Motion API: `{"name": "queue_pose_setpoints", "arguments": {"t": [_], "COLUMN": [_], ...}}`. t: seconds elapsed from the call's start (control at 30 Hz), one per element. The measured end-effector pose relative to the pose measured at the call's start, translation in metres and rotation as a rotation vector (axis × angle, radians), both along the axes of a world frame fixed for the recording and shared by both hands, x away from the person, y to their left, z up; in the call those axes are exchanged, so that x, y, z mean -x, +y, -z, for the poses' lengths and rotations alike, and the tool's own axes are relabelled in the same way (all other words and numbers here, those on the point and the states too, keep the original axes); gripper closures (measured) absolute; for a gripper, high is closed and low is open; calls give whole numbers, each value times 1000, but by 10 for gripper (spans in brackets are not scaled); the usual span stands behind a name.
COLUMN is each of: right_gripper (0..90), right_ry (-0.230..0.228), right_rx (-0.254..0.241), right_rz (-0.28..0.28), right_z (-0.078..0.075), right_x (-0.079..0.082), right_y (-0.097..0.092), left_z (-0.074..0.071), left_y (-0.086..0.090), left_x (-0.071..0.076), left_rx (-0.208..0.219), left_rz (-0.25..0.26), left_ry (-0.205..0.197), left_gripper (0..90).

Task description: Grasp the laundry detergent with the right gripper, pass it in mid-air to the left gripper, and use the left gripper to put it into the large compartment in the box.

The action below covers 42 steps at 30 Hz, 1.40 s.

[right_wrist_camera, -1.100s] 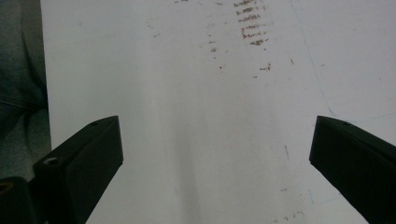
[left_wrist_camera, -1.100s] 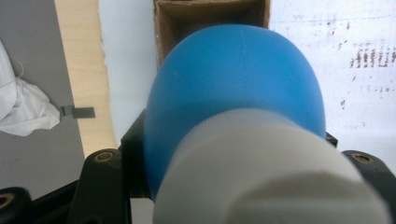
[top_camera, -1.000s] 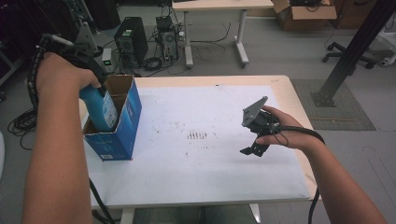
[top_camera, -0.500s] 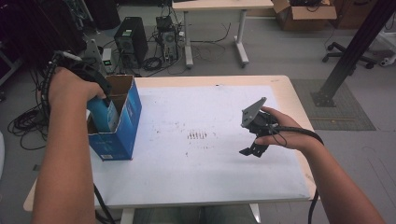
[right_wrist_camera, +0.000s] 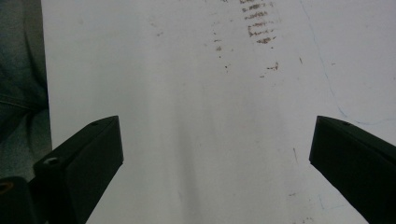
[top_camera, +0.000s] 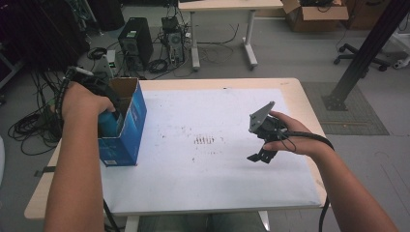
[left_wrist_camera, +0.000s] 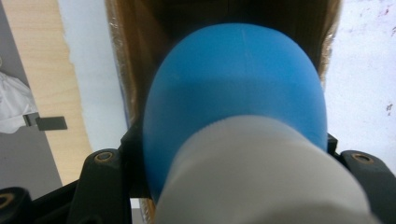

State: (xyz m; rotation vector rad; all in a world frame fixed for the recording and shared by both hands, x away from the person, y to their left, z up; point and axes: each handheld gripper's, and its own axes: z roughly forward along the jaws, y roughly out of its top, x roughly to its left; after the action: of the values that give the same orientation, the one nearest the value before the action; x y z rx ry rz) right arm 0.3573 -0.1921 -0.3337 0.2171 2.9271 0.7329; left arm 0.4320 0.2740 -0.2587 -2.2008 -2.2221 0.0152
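Clearly the left gripper (top_camera: 104, 113) clamps a smooth blue bottle (left_wrist_camera: 236, 88) with a ribbed white cap (left_wrist_camera: 261, 172).

A: A pale wooden table (top_camera: 300, 96) is seen, most of its top covered by a white sheet (top_camera: 217, 169).

B: Brownish smudges (top_camera: 204, 140) are noted near the sheet's middle.

A: A blue carton (top_camera: 129, 130), open at the top, is stood upright at the sheet's left edge.
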Motion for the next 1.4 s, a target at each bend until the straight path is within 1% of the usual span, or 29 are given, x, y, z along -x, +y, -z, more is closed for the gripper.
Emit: {"name": "queue_pose_setpoints", "arguments": {"t": [0.17, 0.33, 0.63, 0.8, 1.23, 1.4], "right_gripper": [30, 30, 30, 30, 30, 30], "right_ry": [-1, -1, 2, 0, 5, 6], "right_rx": [-5, -6, -3, -1, -2, -2], "right_rz": [1, -1, 0, -5, -1, -1], "right_z": [0, 1, 1, 0, 2, 2], "right_x": [0, 0, 1, 1, 2, 3], "right_y": [-1, 0, 1, 2, 4, 3], "left_z": [10, 19, 33, 39, 43, 43], "left_y": [-2, -2, 0, 1, 4, 3], "left_x": [-2, -2, -2, -1, -1, 0], "left_rx": [-12, -14, -2, 1, 4, 4], "left_rz": [5, 5, 12, 9, 12, 27], "left_ry": [7, 13, 29, 29, 33, 26], "left_gripper": [389, 389, 388, 388, 388, 386]}}
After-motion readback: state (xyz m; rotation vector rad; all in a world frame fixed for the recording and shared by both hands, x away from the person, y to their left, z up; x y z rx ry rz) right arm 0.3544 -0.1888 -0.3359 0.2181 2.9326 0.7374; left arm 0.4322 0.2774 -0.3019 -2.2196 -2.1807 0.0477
